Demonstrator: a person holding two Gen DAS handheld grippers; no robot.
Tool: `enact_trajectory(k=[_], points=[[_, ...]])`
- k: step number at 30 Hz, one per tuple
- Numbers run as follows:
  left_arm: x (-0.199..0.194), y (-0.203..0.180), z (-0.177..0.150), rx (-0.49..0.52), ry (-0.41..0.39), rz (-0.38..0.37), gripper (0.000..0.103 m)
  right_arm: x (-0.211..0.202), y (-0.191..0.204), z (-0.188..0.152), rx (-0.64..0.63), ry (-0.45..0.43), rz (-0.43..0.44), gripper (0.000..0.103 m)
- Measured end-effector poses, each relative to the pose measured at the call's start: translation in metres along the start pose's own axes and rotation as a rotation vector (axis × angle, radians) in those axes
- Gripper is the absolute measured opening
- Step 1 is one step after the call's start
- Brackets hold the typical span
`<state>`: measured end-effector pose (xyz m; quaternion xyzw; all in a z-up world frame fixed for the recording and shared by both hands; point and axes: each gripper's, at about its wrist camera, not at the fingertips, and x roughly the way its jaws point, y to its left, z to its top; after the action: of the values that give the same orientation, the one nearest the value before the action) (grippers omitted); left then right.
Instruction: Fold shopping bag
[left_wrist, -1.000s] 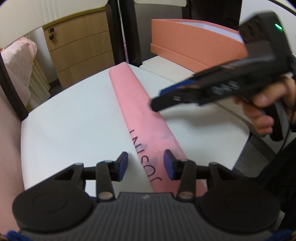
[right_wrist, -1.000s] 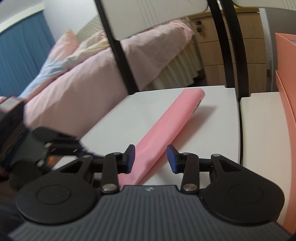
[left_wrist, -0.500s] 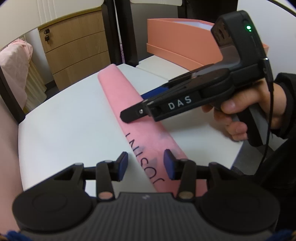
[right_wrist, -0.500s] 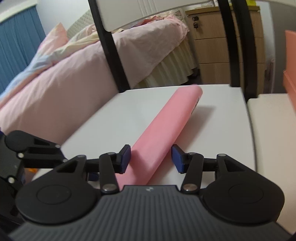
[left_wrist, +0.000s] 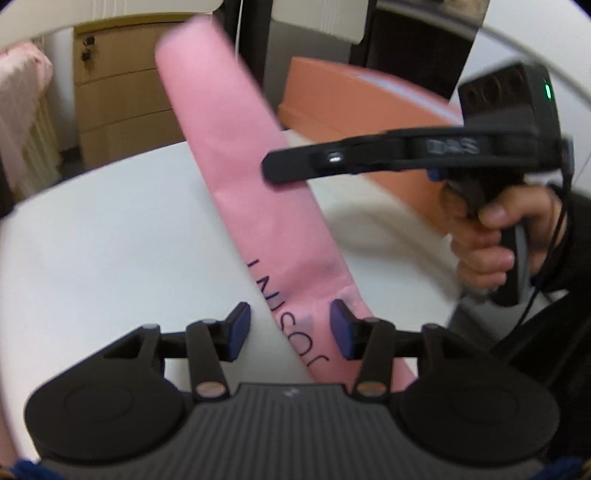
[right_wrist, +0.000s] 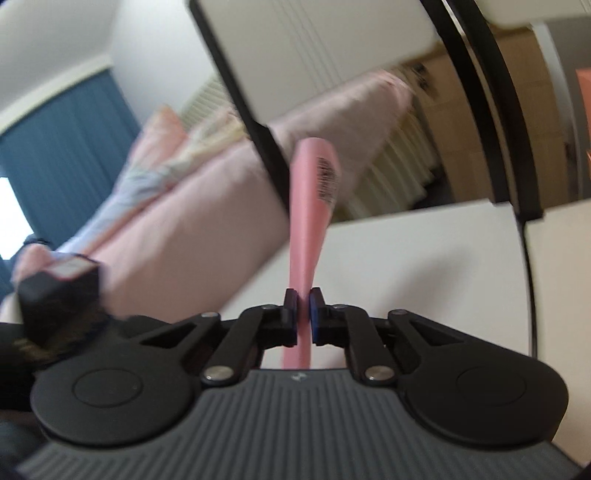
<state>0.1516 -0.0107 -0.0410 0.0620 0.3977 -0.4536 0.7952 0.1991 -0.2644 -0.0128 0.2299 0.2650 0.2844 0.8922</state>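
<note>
Over the white table (left_wrist: 92, 240), the pink shopping bag (left_wrist: 236, 155), folded to a long strip, slants from its raised far end down toward the viewer. Right gripper (right_wrist: 303, 314), nearer the strip's middle, pinches it edge-on. Left gripper (left_wrist: 290, 330) straddles the printed near end, jaws opening, pads clear of the fabric.

Soft, even indoor light on both my feeds, with no hard glare. The table (left_wrist: 110, 240) carries a faint shadow. Motion blur smears the background and the pink bag (right_wrist: 314, 192); fisheye bending curves the edges, and corners go dark.
</note>
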Motion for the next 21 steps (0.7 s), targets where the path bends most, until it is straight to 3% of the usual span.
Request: enact_trajectory(k=[3, 8, 10, 11, 12, 16, 21], points=[[-0.004, 0.008, -0.002, -0.062, -0.053, -0.111, 0.057, -0.019, 0.005, 0.002, -0.016, -0.044, 0.09, 0.009], [-0.017, 0.005, -0.002, -0.063, -0.133, -0.277, 0.058, -0.051, 0.007, 0.009, -0.02, -0.105, 0.248, 0.009], [-0.022, -0.002, -0.001, -0.057, -0.164, -0.33, 0.042, -0.061, 0.007, 0.01, -0.01, -0.124, 0.297, 0.009], [-0.024, -0.006, 0.0, -0.05, -0.18, -0.339, 0.025, -0.065, 0.006, 0.011, -0.009, -0.134, 0.317, 0.009], [-0.026, -0.011, 0.002, -0.038, -0.193, -0.317, 0.012, -0.07, 0.006, 0.012, -0.012, -0.143, 0.331, 0.009], [-0.034, -0.043, 0.019, 0.04, -0.203, -0.159, 0.006, -0.09, 0.004, 0.018, -0.04, -0.198, 0.29, 0.015], [-0.048, -0.09, 0.054, 0.23, -0.189, 0.14, 0.005, -0.121, 0.024, 0.024, -0.201, -0.291, 0.118, 0.02]])
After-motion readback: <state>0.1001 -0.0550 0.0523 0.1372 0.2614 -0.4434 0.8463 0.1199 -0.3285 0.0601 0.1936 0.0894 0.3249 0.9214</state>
